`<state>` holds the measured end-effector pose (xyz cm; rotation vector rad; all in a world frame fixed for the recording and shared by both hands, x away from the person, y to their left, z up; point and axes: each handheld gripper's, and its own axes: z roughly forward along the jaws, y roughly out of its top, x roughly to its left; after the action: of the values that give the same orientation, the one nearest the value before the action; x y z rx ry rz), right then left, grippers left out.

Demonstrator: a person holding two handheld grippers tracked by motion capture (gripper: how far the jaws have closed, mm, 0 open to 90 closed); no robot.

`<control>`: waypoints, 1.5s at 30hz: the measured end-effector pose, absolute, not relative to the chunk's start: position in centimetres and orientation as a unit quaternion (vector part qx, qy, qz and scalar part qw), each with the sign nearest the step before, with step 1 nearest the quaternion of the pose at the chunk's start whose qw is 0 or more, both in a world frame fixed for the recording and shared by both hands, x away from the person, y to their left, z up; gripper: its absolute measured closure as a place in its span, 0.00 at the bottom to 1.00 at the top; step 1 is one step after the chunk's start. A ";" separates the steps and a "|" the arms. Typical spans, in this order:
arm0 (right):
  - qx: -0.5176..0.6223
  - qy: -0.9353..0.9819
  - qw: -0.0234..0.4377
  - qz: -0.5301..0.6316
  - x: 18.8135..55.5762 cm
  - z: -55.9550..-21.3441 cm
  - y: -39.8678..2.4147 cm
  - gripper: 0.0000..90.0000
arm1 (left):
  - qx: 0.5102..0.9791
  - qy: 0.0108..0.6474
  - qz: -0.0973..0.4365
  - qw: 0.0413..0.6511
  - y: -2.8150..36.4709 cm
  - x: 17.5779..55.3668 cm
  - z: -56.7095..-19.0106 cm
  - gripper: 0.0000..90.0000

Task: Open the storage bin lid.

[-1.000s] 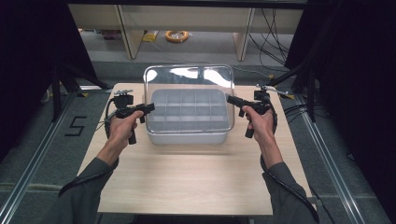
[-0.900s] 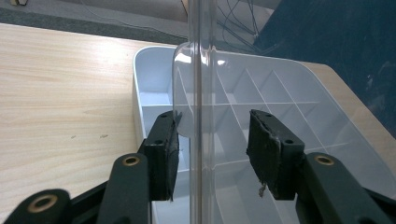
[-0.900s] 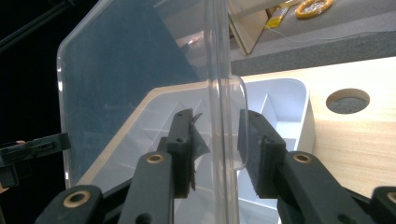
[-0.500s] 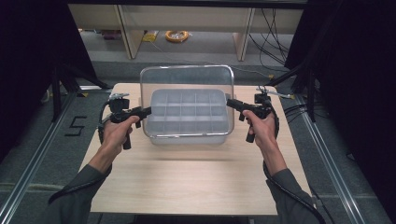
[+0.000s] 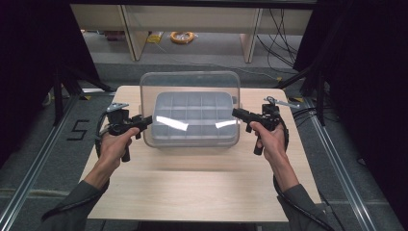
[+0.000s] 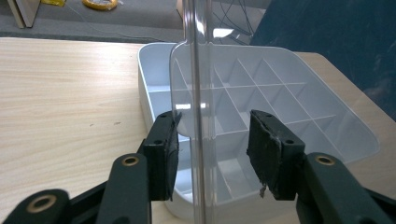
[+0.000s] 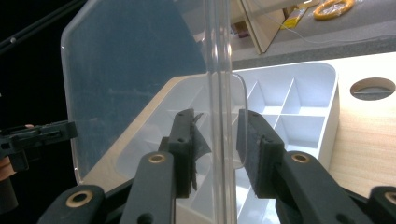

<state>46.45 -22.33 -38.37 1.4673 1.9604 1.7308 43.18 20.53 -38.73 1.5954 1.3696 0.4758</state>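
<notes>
Lid (image 5: 190, 91) upright over tray (image 5: 192, 126), seemingly between tools.

**Setting: work table and surrounding room**

A light wooden table (image 5: 192, 187) with pale grain stands at the centre; all positions are given relative to it. Grey floor (image 5: 43, 159) surrounds it on every side. Left of the table, a metal rail (image 5: 29, 178) runs along the floor, with the numeral 5 (image 5: 79, 129) marked beside it. A matching rail (image 5: 344, 183) runs on the right. Beyond the far edge stands a pale wooden shelf unit (image 5: 130, 29), a coil of yellow cable (image 5: 183, 36) lying beneath it. Black curtains (image 5: 33, 57) hang at both flanks. Loose black cables (image 5: 279, 29) trail beyond the far right corner.
</notes>
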 end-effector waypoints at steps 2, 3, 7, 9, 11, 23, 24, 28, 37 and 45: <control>0.490 0.652 0.069 0.575 46.0 -38.3 -22.2 0.76 | 0.653 0.558 0.192 0.474 20.5 42.8 -38.9 0.59; 0.489 0.653 0.071 0.574 45.8 -38.3 -22.3 0.76 | 0.652 0.559 0.193 0.474 20.5 42.6 -39.0 0.59; 0.494 0.650 0.066 0.574 44.9 -38.5 -22.3 0.76 | 0.656 0.557 0.188 0.474 20.4 41.9 -39.7 0.59; 0.489 0.652 0.067 0.575 44.3 -38.8 -22.5 0.76 | 0.656 0.558 0.186 0.473 20.3 41.5 -40.0 0.59; 0.486 0.657 0.071 0.573 44.1 -38.9 -22.6 0.76 | 0.657 0.558 0.184 0.473 20.3 41.2 -40.3 0.59; 0.482 0.660 0.066 0.572 42.0 -40.4 -23.0 0.77 | 0.668 0.552 0.174 0.467 20.3 39.5 -41.9 0.59; 0.481 0.661 0.068 0.572 41.8 -40.5 -23.1 0.78 | 0.669 0.551 0.174 0.468 20.2 39.4 -42.1 0.59; 0.492 0.655 0.050 0.571 40.8 -40.9 -23.0 0.78 | 0.670 0.548 0.173 0.469 20.2 38.8 -42.5 0.59; 0.487 0.660 0.050 0.569 39.8 -42.2 -23.2 0.78 | 0.675 0.545 0.170 0.468 20.3 37.4 -43.6 0.59; 0.493 0.659 0.040 0.567 38.8 -43.4 -23.2 0.78 | 0.678 0.545 0.161 0.466 20.6 36.5 -44.5 0.59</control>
<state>38.82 -23.16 -43.40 1.5111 2.0195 1.7365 36.52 20.60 -44.50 1.6652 1.3369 0.3955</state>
